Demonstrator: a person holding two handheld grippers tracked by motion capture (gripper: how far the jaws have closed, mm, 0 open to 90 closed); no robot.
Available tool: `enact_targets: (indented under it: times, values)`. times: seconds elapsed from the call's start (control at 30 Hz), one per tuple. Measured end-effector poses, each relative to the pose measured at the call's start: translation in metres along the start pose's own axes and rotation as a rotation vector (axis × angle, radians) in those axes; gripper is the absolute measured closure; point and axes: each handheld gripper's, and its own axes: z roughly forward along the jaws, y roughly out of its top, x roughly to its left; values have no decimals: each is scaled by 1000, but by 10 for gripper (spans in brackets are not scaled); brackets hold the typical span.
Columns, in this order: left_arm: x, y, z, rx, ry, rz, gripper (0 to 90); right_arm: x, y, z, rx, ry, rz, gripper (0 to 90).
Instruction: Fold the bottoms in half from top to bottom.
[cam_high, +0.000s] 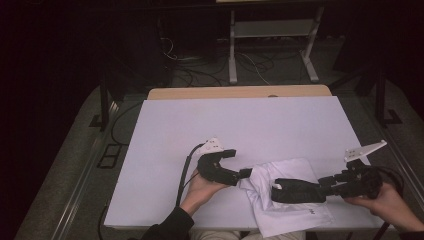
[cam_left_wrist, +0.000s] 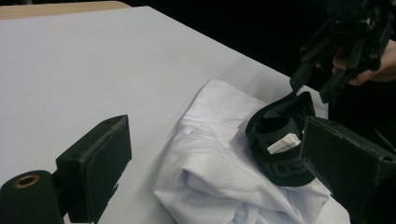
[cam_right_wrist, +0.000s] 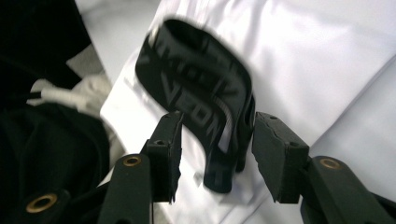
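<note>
The white tabletop (cam_high: 240, 125) takes up most of the high view, with a strip of bare wood showing along its far edge. On its near right part lies a white garment (cam_high: 287, 200), loosely folded and rumpled, its fine-holed fabric clear in the left gripper view (cam_left_wrist: 219, 172).

On top of the garment rests a black elastic band (cam_high: 297, 191), a wide loop with grey lettering and a small white tag inside it (cam_left_wrist: 280, 149). In the right gripper view the band (cam_right_wrist: 201, 98) lies on the white cloth, its near end between the two jaws.

The left gripper (cam_high: 243, 174), held in the person's left hand (cam_high: 202, 187), points at the garment's left edge. Its jaws stand wide apart, with cloth and band ahead of them and nothing pressed between the pads (cam_left_wrist: 100, 154).

The right gripper (cam_right_wrist: 215, 154), in the right hand (cam_high: 382, 197), reaches in from the right. Its jaws stand partly open on either side of the band's end, with a gap showing at each pad, so they do not clamp it.
</note>
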Motion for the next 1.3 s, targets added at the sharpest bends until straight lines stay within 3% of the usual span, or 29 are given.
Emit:
enact_targets:
  times: [0.23, 0.47, 0.63, 0.9, 1.3]
  values:
    - [0, 0, 2, -3, -6, -4, 78, -10, 23, 10, -33, -26, 9, 565]
    - [1, -1, 4, -3, -7, -7, 79, -26, 41, 31, -7, -42, 28, 718]
    - [1, -1, 5, -1, -11, -7, 78, -39, 49, 52, 48, -60, 45, 812]
    - [0, -2, 6, 2, -14, -5, 79, -49, 53, 78, 154, -26, 33, 850]
    - [0, -2, 7, 0, -20, -5, 78, -51, 54, 90, 208, 66, 52, 860]
